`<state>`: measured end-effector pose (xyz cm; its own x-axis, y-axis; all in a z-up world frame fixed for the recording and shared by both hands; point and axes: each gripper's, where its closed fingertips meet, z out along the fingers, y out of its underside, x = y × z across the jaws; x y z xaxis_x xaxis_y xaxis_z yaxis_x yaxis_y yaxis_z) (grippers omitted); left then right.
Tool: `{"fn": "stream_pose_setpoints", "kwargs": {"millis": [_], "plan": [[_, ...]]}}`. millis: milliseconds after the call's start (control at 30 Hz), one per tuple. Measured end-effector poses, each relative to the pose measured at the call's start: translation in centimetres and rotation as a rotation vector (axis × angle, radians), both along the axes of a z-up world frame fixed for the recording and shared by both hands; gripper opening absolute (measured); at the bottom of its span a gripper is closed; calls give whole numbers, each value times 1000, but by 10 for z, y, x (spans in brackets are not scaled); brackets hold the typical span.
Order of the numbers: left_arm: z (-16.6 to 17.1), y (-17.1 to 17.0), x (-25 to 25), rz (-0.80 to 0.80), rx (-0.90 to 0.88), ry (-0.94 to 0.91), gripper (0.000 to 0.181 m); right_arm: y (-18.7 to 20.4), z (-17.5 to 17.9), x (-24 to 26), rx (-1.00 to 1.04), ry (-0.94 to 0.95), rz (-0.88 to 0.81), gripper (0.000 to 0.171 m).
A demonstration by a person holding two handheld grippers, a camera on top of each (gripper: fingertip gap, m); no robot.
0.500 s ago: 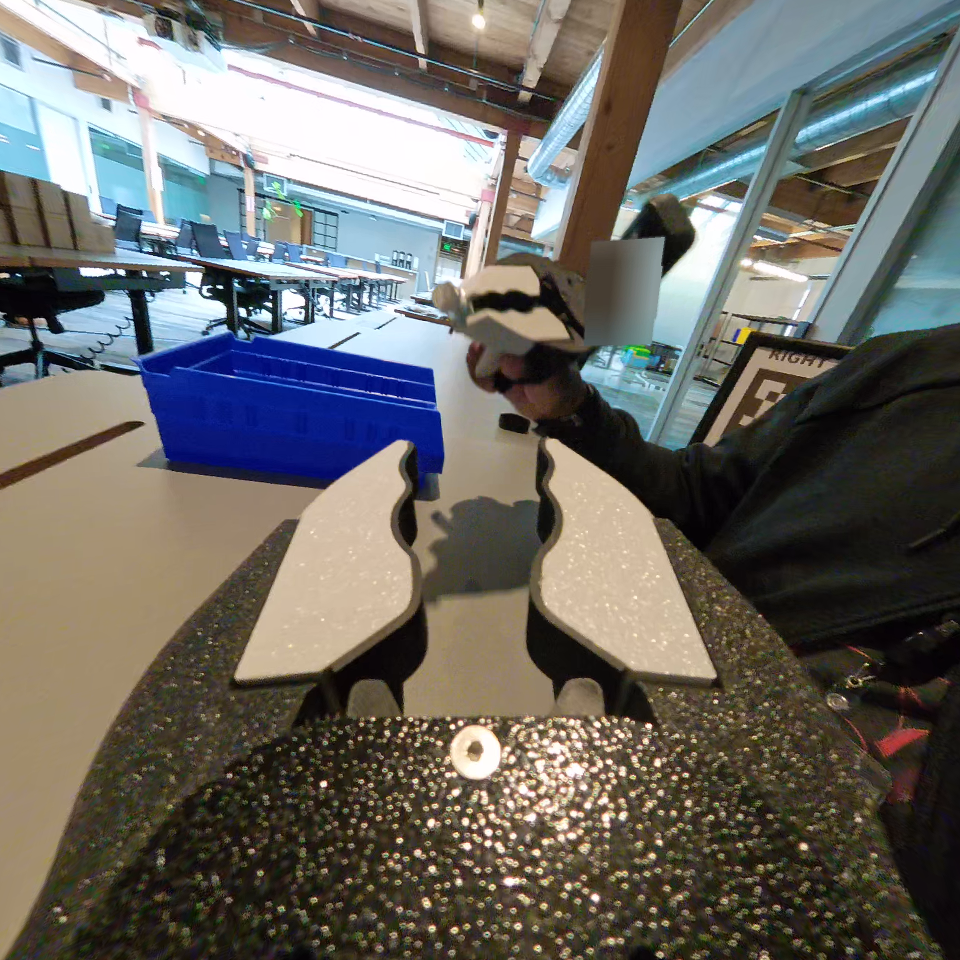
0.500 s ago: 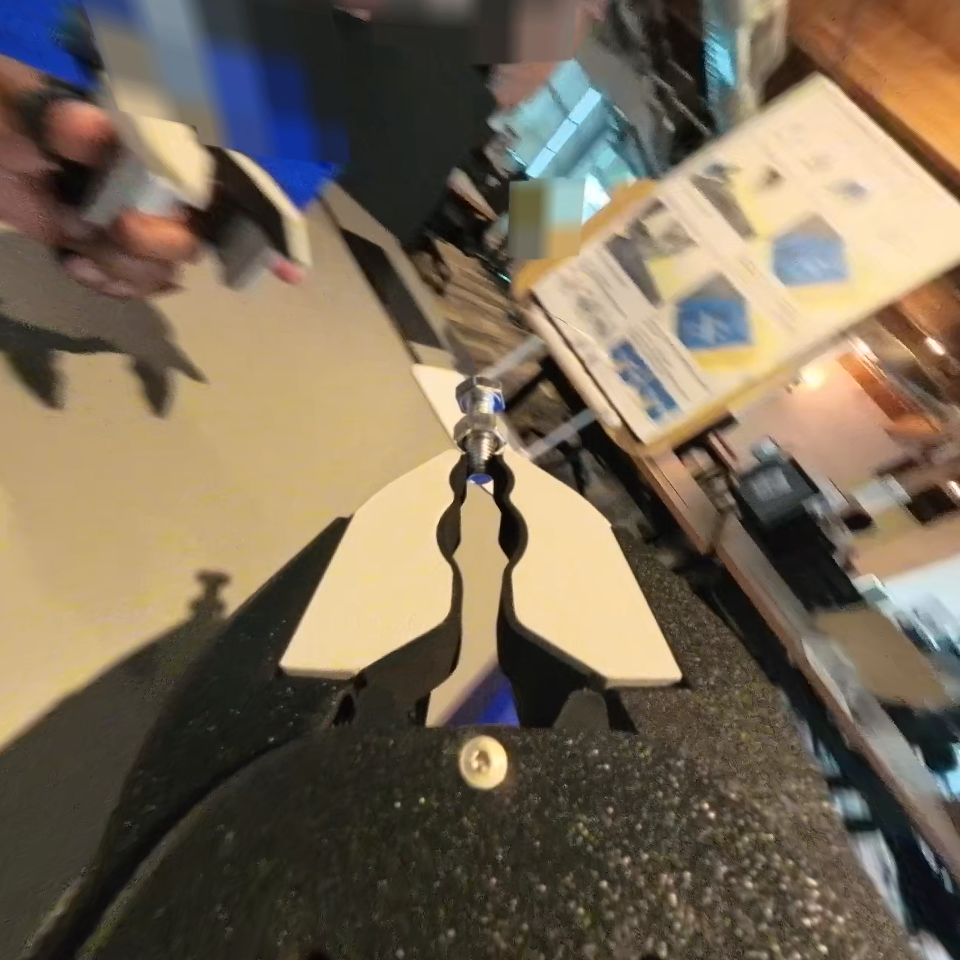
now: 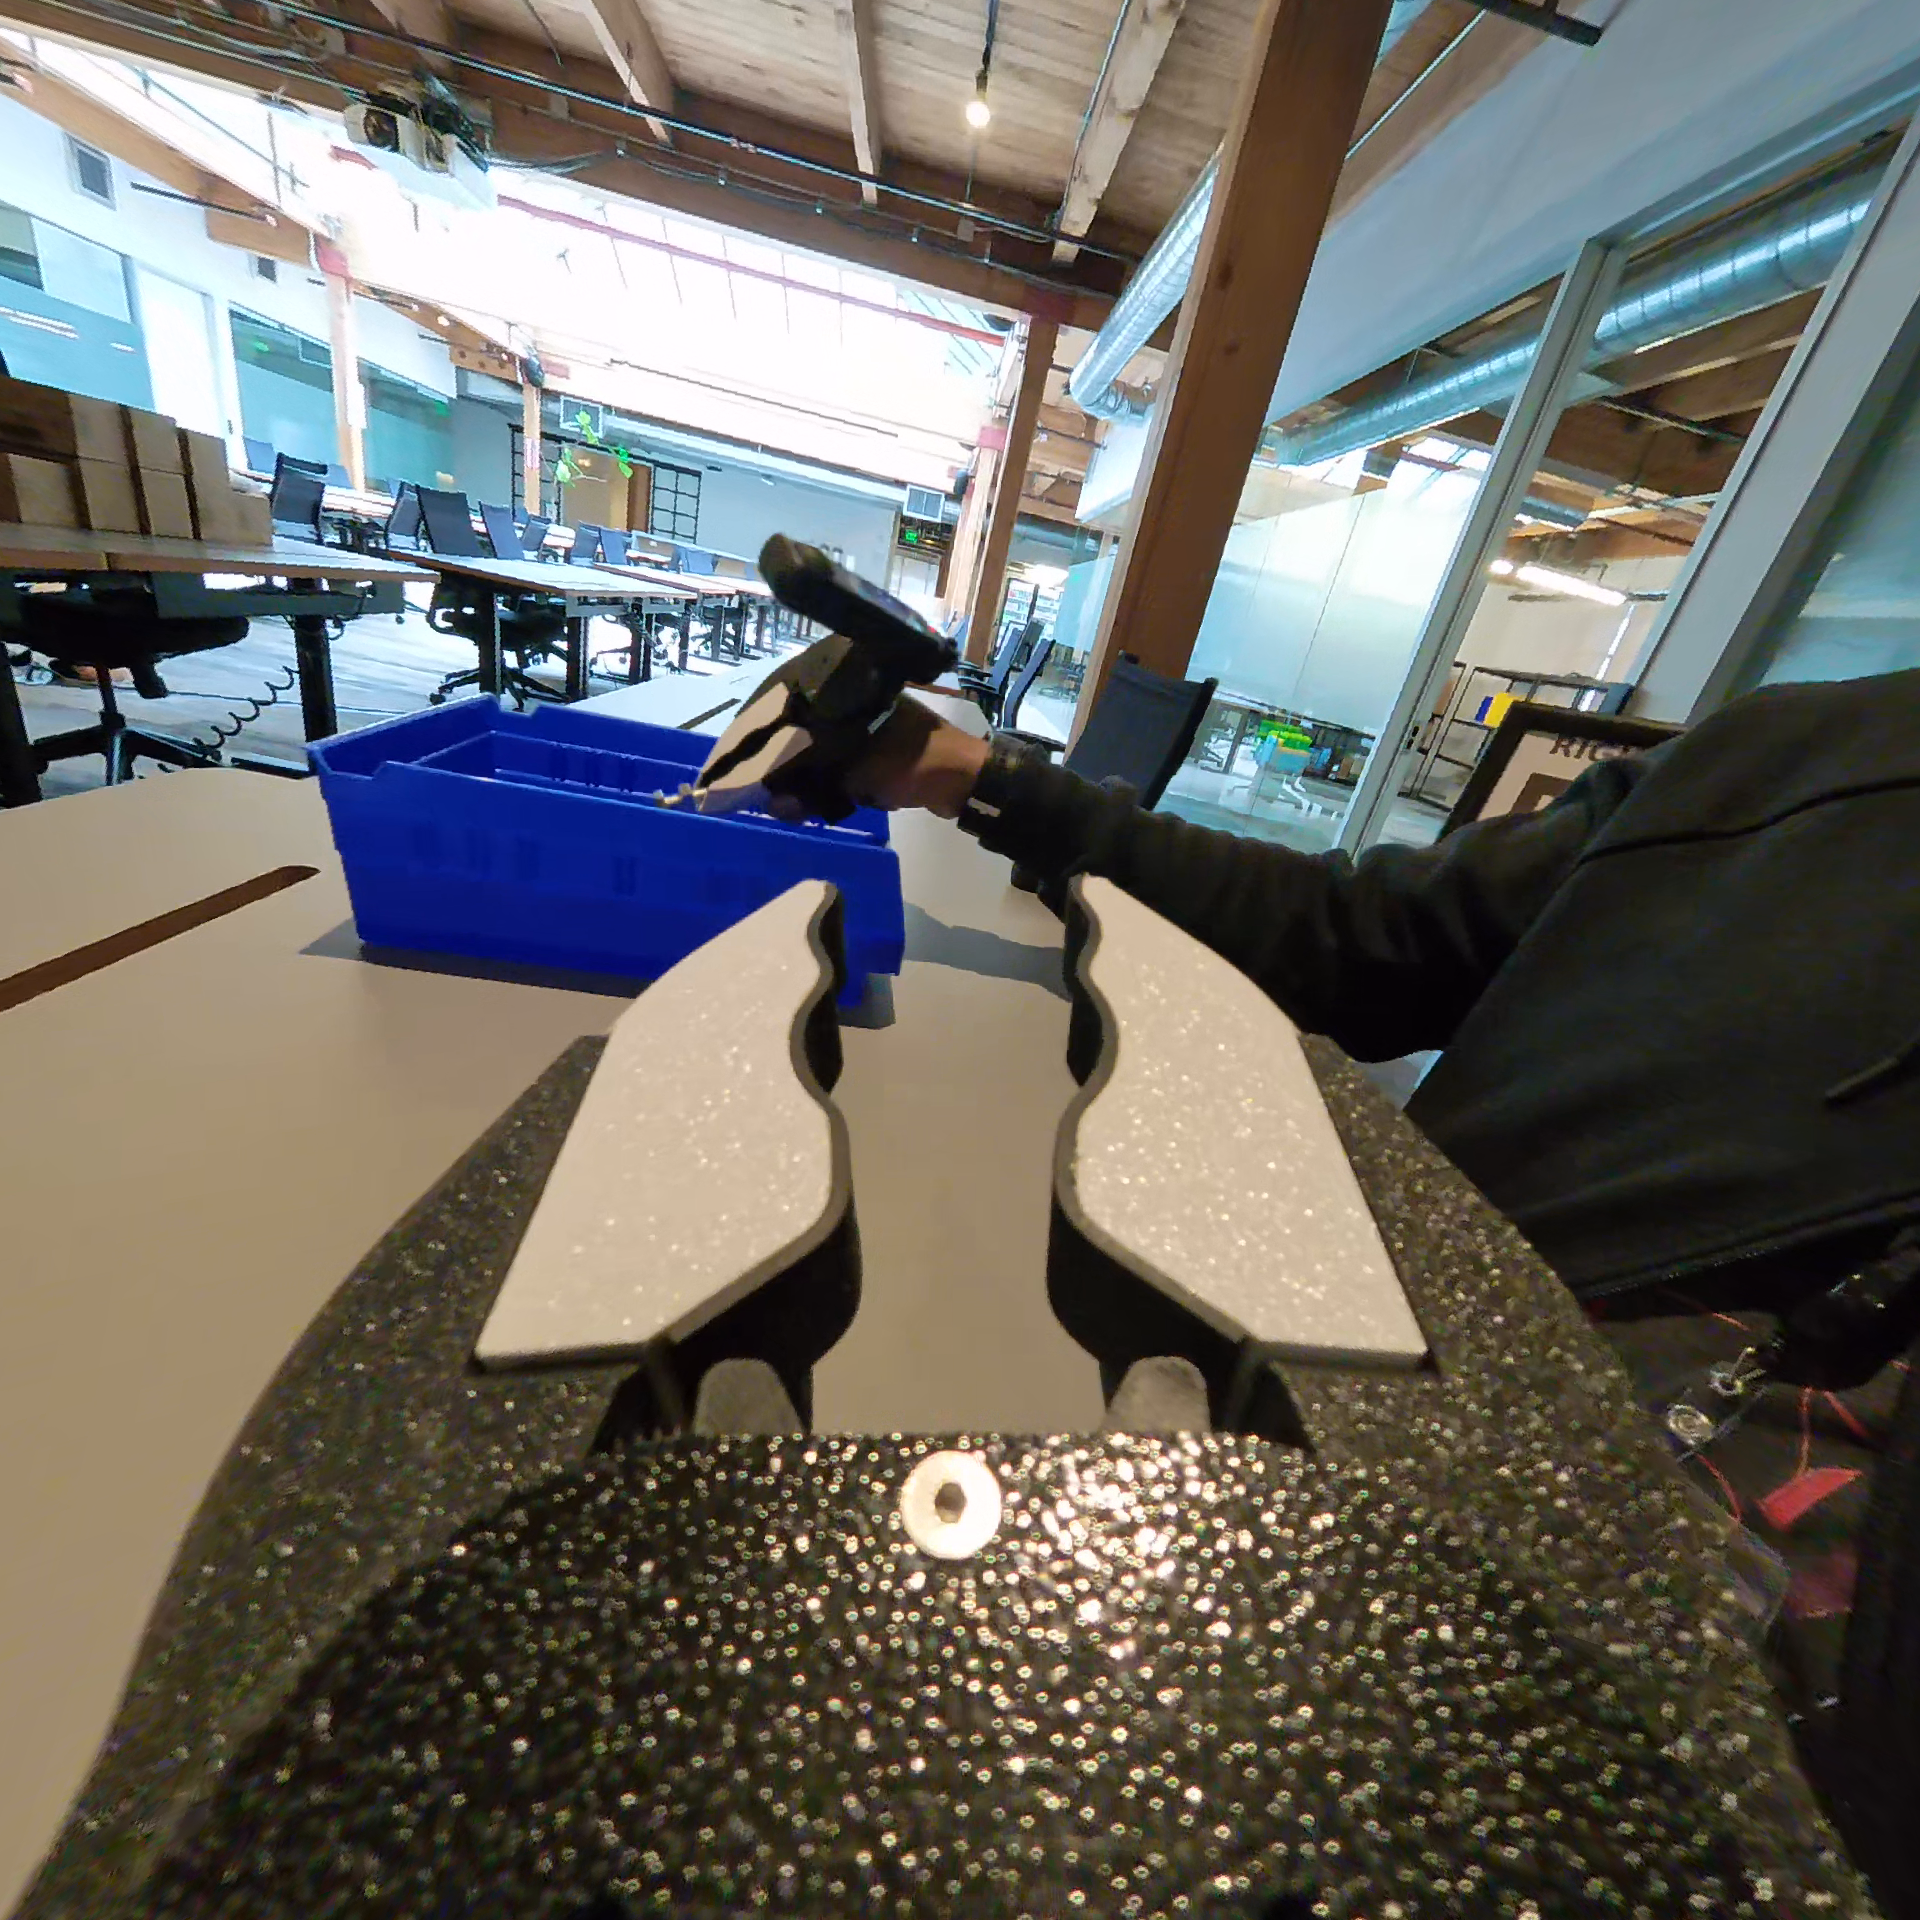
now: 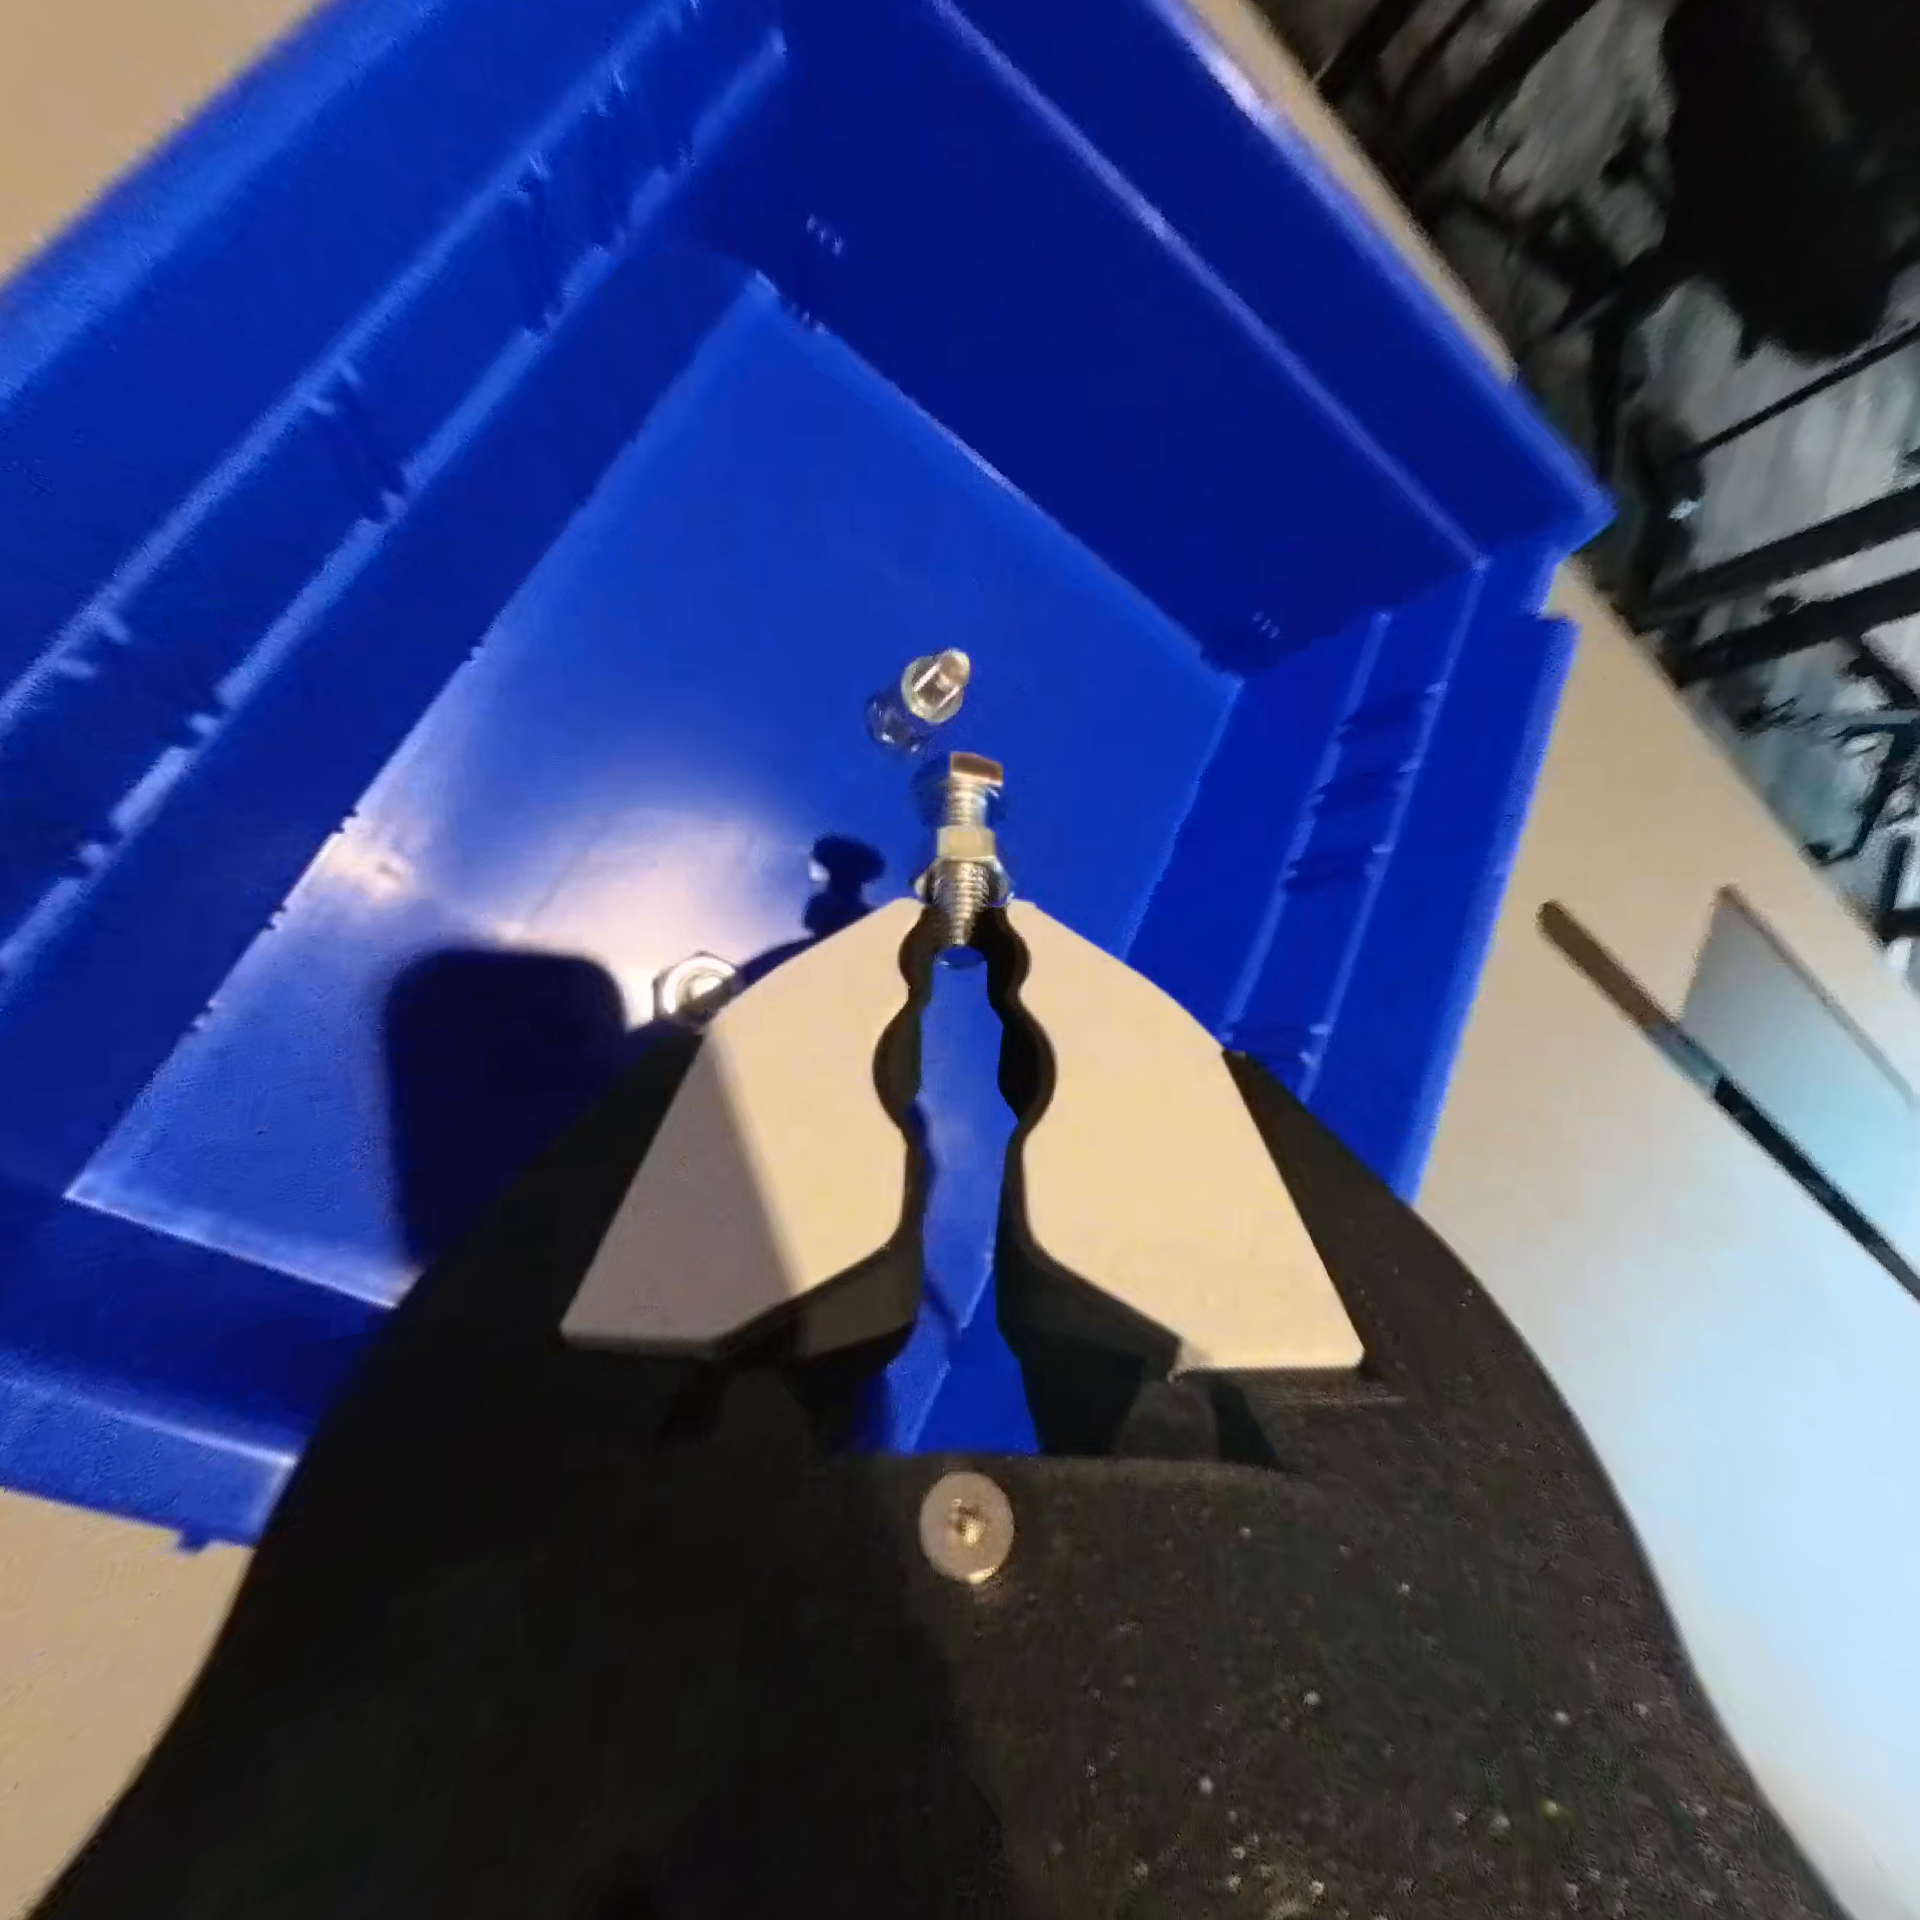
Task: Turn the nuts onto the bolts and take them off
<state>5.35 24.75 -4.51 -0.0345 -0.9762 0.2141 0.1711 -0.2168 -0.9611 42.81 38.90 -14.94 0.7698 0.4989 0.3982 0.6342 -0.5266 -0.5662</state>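
Right gripper (image 4: 956,920), tilted down over the blue bin (image 4: 1039,343), clamps a nutted bolt (image 4: 961,831); a loose nut (image 4: 691,987) lies left of its tips. Left gripper (image 3: 948,904) gapes empty.

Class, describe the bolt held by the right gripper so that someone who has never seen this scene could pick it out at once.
Find the blue bin on the table. Over its open inside, the right gripper pinches a small silver bolt by its threaded end. Unlike the loose pieces lying on the bin floor, it is held up in the air with a nut on it.
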Motion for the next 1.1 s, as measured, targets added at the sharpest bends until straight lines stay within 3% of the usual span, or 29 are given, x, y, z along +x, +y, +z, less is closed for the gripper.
{"fn": "stream_pose_setpoints", "kwargs": {"millis": [333,600,733,833,900,1000,1100], "plan": [[7,-1,-6,12,10,-21,37,9,-57,13,-285,-24,-114,10],[7,-1,-7,7,5,-27,36,-1,-67,15,-351,29,-159,11],[9,-1,-8,8,7,-32,36,-4,-62,11,-339,96,-157,24],[8,0,-9,12,8,-30,37,-2,-40,12,-258,123,-161,29],[8,1,-10,26,19,-26,37,-3,-7,10,-146,153,-154,30],[7,5,-11,88,71,5,37,-22,69,-14,110,234,-57,30],[4,16,-11,238,191,70,38,-73,144,-78,343,371,171,37]]}}
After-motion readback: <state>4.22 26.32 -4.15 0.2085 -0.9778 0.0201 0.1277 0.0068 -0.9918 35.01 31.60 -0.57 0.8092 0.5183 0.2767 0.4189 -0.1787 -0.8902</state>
